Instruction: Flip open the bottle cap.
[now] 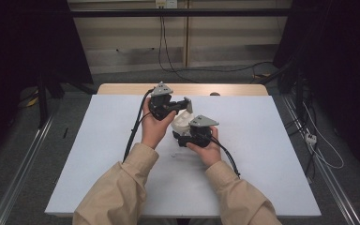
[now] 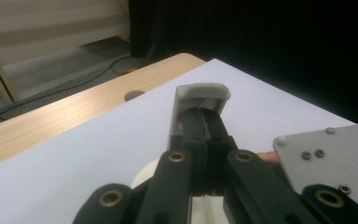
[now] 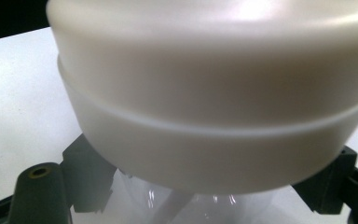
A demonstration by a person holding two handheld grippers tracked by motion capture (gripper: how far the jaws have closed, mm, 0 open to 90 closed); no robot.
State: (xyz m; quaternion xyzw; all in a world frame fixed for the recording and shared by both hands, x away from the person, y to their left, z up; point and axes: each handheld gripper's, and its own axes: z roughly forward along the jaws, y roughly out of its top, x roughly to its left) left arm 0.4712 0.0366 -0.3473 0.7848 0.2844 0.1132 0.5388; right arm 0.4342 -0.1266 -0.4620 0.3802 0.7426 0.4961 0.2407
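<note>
High view: white container (image 1: 182, 121) between both tongs, mid-table (image 1: 262, 140).

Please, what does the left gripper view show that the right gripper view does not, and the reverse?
Left gripper view: the left gripper with its black jaws closed and their tips under a small white piece, the wooden table edge with a round hole, floor cables, and a grey plate.
Right gripper view: the white container close up, its seam, and a clear part below it, between the jaws of the right gripper.
Both: the white table surface and some of the container.
</note>
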